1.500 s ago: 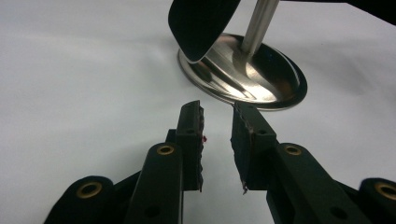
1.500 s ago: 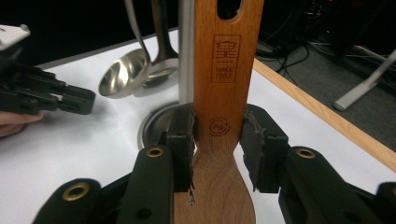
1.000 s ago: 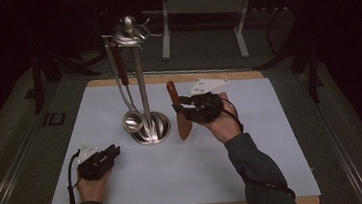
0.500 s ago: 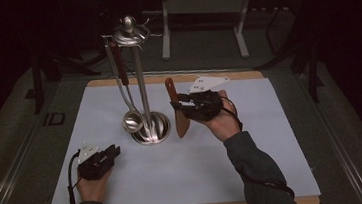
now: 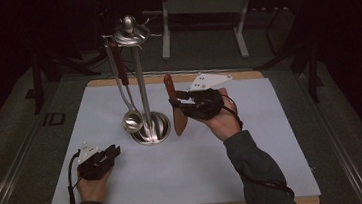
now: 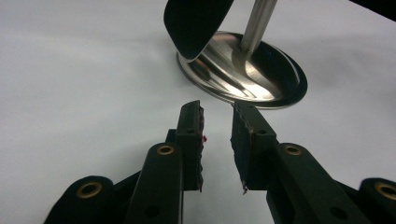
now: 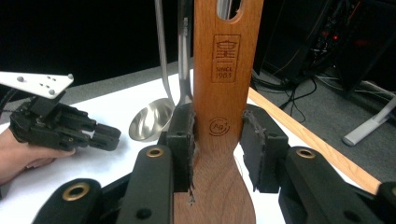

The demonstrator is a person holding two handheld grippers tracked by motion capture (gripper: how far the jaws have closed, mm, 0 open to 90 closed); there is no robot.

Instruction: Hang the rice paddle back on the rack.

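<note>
Up close, right tool (image 7: 217, 135) clamps wooden spatula (image 7: 223, 93), top cut off; left tool (image 6: 218, 122) half-open, seemingly empty.

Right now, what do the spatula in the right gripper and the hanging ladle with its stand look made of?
Spatula: wood, smooth reddish-brown, visible grain and a burned-in stamp. Ladle: bowl and shaft look like polished steel, mirror-bright; its upper handle seems reddish wood. Stand: probably polished stainless steel, its round base reflecting the pole.
</note>
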